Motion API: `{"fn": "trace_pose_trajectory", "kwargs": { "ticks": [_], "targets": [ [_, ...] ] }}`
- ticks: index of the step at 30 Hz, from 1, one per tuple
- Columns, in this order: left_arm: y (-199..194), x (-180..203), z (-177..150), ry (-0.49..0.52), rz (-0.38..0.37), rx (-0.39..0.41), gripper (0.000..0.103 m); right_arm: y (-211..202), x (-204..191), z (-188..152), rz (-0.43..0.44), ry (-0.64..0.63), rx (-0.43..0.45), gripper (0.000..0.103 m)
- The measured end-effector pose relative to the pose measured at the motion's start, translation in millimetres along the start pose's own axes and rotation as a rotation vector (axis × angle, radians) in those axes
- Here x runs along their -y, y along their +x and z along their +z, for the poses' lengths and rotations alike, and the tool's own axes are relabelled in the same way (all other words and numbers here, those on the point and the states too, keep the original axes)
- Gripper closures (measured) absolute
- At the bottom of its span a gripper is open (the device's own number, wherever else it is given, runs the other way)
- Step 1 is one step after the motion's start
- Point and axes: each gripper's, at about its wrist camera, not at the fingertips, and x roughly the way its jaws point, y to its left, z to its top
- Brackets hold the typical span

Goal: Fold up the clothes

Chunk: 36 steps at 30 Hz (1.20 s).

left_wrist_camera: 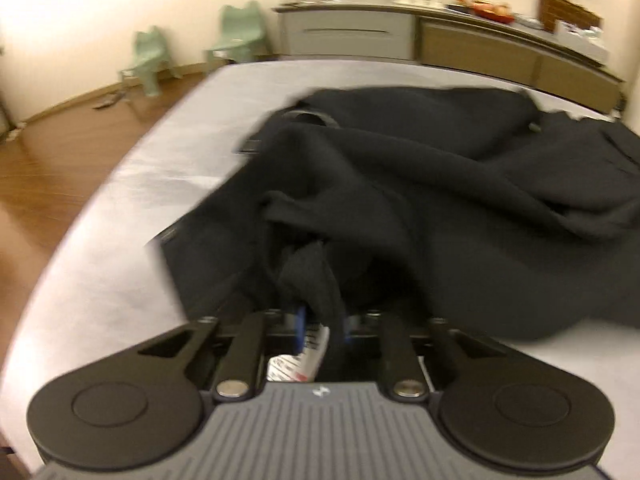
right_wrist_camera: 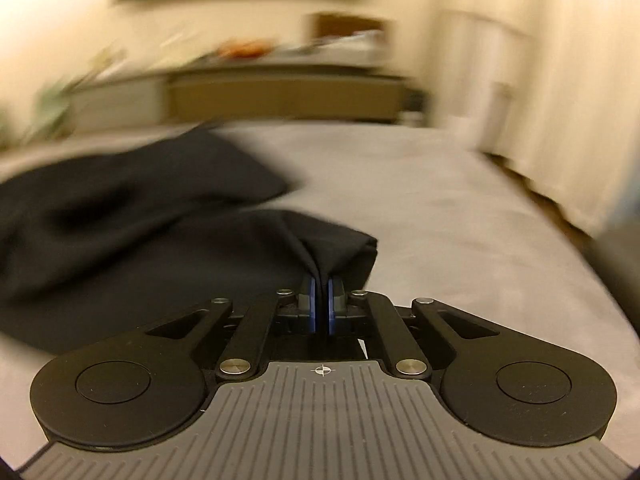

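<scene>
A black garment (left_wrist_camera: 420, 184) lies crumpled on the grey table (left_wrist_camera: 168, 152). In the left wrist view my left gripper (left_wrist_camera: 320, 320) is shut on a bunched fold of that black cloth, with a white care label hanging beside the blue pads. In the right wrist view the same black garment (right_wrist_camera: 120, 240) spreads to the left, and my right gripper (right_wrist_camera: 321, 304) is shut on a thin pinched edge of it, cloth rising from between the blue pads. Both views are blurred by motion.
A long sideboard (left_wrist_camera: 440, 36) with glassware and food stands behind the table. Two small green chairs (left_wrist_camera: 236, 36) sit on the wooden floor (left_wrist_camera: 60, 168) at the left. In the right wrist view a pale curtain (right_wrist_camera: 540, 92) hangs at the right.
</scene>
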Motion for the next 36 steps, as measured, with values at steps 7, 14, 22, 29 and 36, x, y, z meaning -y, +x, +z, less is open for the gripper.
{"fn": "trace_pose_trajectory", "kwargs": {
  "ticks": [7,14,22,29,36],
  "targets": [
    [-21,-32,15,0.011,-0.095,0.030,0.080,29,61,-15,-0.207,0.124,-0.151,0.061],
    [-42,-70,69,-0.115,-0.212,0.182,0.053,-29,16,21,-0.061,0.094,0.158,0.036],
    [71,-63,135,-0.251,-0.260,0.016,0.046,70,-148,68,0.270,-0.300,0.041,0.028],
    [81,-46,133,-0.243,-0.260,0.012,0.045,162,-200,101,0.272,-0.346,-0.033,0.040],
    [74,-30,137,-0.234,-0.266,0.042,0.045,179,-153,135,0.184,-0.221,-0.040,0.103]
  ]
}}
